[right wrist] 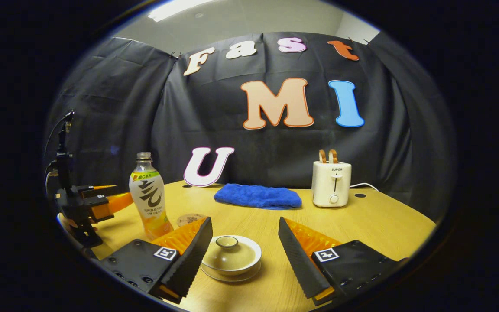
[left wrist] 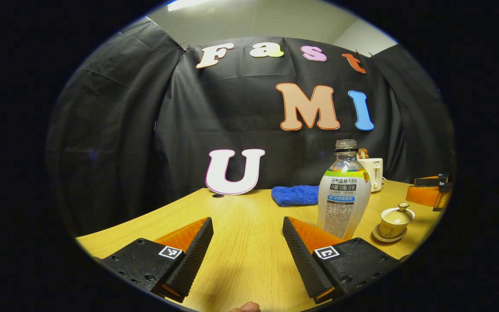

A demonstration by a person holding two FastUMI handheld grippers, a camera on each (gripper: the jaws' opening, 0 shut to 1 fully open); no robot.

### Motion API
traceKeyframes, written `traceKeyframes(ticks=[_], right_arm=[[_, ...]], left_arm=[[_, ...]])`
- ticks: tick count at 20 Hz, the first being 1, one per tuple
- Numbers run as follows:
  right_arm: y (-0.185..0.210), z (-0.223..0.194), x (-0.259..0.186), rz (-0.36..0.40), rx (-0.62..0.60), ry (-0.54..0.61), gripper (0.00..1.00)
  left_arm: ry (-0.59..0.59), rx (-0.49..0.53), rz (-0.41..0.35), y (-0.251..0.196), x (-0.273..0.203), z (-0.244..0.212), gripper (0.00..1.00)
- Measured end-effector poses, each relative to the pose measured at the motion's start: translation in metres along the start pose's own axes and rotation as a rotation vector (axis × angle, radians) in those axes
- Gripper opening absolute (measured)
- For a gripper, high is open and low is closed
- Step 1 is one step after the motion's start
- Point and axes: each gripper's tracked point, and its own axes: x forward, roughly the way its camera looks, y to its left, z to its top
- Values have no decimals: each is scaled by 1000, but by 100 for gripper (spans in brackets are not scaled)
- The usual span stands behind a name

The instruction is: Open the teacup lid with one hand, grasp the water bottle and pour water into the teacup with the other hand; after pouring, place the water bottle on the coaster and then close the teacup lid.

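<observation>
In the left gripper view, a clear uncapped water bottle (left wrist: pixel 344 190) with a green and white label stands upright on the wooden table, just beyond my right finger. My left gripper (left wrist: pixel 247 219) is open and holds nothing. A cream teacup (left wrist: pixel 396 221) with its lid on sits on a saucer right of the bottle. In the right gripper view the lidded teacup (right wrist: pixel 231 255) rests low between the fingers of my open right gripper (right wrist: pixel 245 221), untouched. The bottle (right wrist: pixel 150 199) stands at the left, with a round coaster (right wrist: pixel 190 219) beside it. The left gripper (right wrist: pixel 89 203) hovers farther left.
A folded blue towel (right wrist: pixel 258 197) lies at the back of the table (right wrist: pixel 383 221). A white toaster (right wrist: pixel 331 184) with its cord stands at the back right. The right gripper (left wrist: pixel 431 195) shows at the far right edge of the left gripper view. The black cloth wall closes off the back.
</observation>
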Motion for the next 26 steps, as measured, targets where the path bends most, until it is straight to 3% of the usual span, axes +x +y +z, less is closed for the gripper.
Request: traceKeyframes(ticks=[1,6,7,10,13,16,20,21,23,26], right_arm=[[5,-4,3,9,-9,13,93],[15,-13,10,25,-43,63,97],[16,-15,9,28,-46,69,90],[17,-21,11,32,-57,98,89],[17,-29,13,32,-70,125,67],[18,-29,15,36,-65,127,66],[22,-30,16,54,-53,133,45],[23,-30,15,67,-51,136,46],[22,-31,15,71,-53,142,33],[22,-30,16,70,-69,132,33]], left_arm=[[0,0,0,0,-1,0,94],[0,0,0,1,-1,0,94],[0,0,0,1,-1,0,94],[0,0,-2,0,-2,0,94],[0,0,-1,0,-3,0,94],[0,0,-1,-1,-2,0,94],[0,-1,-1,-1,-2,0,95],[0,-1,-1,-1,-2,0,95],[0,-1,-1,-1,-2,-1,94],[0,0,-1,-1,-2,-1,94]])
